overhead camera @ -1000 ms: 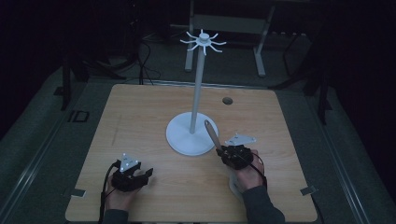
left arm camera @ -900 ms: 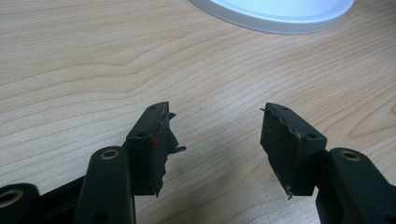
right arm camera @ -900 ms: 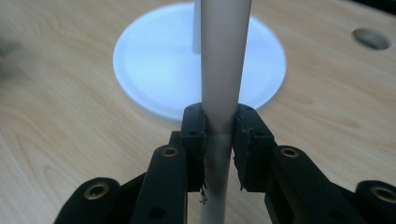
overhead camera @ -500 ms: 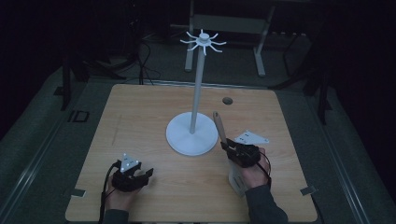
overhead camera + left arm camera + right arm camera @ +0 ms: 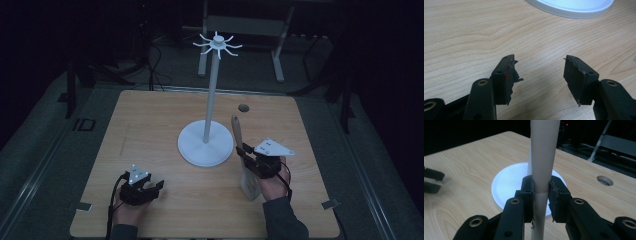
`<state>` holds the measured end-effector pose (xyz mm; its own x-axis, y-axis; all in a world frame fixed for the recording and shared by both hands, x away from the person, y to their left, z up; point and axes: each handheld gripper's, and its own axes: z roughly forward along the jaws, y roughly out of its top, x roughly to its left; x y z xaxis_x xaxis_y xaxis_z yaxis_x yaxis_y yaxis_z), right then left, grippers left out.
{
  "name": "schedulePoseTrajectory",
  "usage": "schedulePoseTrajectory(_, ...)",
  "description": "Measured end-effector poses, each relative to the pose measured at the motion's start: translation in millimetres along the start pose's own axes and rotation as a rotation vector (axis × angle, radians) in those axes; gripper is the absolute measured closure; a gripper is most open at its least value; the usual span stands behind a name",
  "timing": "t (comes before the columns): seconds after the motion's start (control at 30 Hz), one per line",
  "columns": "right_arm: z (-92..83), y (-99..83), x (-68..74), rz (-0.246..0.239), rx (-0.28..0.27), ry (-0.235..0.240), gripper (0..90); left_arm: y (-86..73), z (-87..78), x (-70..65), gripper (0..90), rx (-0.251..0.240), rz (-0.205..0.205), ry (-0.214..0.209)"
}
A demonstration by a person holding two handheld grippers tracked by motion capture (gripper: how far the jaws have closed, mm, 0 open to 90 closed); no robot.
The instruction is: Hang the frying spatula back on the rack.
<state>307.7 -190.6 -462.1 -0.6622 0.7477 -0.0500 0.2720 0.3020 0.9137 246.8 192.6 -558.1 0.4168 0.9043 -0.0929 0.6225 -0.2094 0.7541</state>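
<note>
A white stand with a round base and a ring of hooks on top rises from the middle of the wooden table. My right gripper is shut on the handle of a pale wooden utensil, just right of the base. The utensil is nearly upright, its wide end low by the hand. In the right gripper view the handle is clamped in the right gripper. My left gripper rests open at the front left, and the left gripper holds nothing.
A small round hole is cut in the tabletop behind the stand, and the hole also appears in the right gripper view. The stand's base lies ahead of the left jaws. Dark floor, cables and a metal frame surround the table.
The right gripper has risen and shifted slightly right with the utensil, which now stands more upright. The left gripper has stayed where it was.
</note>
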Motion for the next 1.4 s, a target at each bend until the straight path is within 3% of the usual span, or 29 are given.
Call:
schedulePoseTrajectory(0.47,-4.0,8.1,-0.8,0.007,-0.048,0.001,75.0,0.1,-1.0,0.7,42.7,-0.007,-0.002,0.002)
schedulePoseTrajectory(1.4,-8.8,17.7,0.7,-0.008,-0.092,0.002,75.1,0.1,-1.3,1.1,42.6,-0.008,-0.003,0.002)
